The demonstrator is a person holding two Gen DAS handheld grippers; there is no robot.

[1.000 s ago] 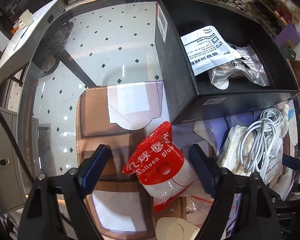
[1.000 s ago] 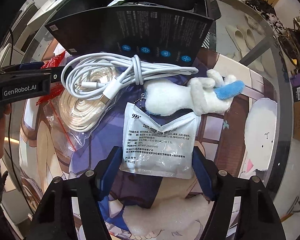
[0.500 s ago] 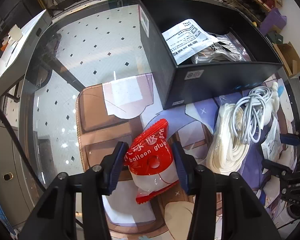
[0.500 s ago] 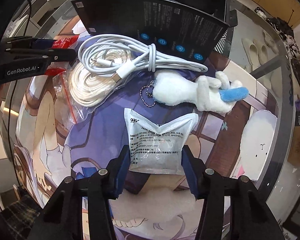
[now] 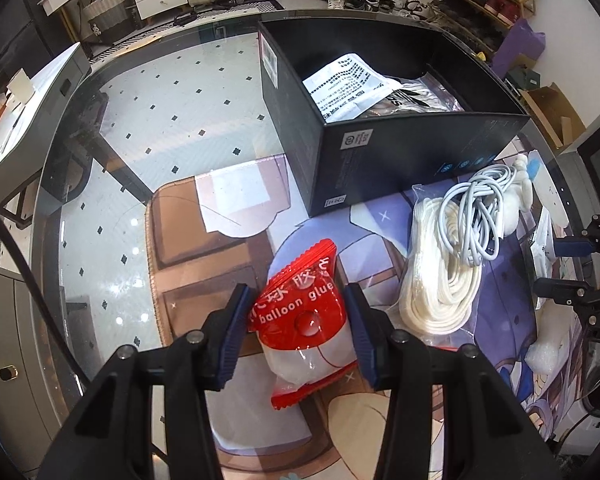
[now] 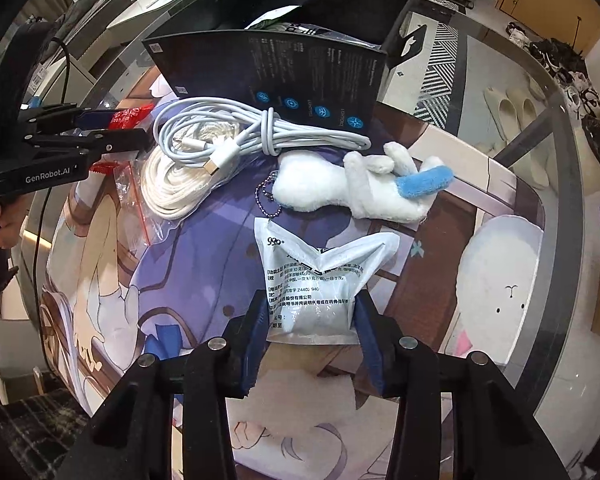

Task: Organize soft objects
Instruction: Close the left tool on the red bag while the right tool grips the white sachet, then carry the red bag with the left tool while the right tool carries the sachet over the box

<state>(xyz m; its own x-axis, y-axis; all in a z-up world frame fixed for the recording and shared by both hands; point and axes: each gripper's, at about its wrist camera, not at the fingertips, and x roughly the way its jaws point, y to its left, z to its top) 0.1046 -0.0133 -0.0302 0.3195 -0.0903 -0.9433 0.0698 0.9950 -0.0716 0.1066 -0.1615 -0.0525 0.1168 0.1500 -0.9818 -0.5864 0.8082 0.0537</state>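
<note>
In the left wrist view my left gripper (image 5: pixel 296 300) is shut on a red and white "balloon glue" packet (image 5: pixel 300 320), its blue pads pressing both sides just above the printed mat (image 5: pixel 204 248). In the right wrist view the jaws of my right gripper (image 6: pixel 312 308) are closing on a white medicine pouch (image 6: pixel 320 264), which crumples between the pads. A white plush rabbit (image 6: pixel 340 188) with a blue ear lies beyond the pouch. The open black box (image 5: pixel 380 160) stands at the back with bagged items inside.
A coiled white USB cable (image 6: pixel 260 132) and a bagged bundle of white rope (image 6: pixel 172 184) lie between the two grippers, in front of the box. The mat covers a glass table (image 5: pixel 160 120). A tiled floor shows through the glass on the left.
Both grippers have closed from wide open onto their packets. The left has drawn back a little with the red packet. The right pouch now bunches between the pads.
</note>
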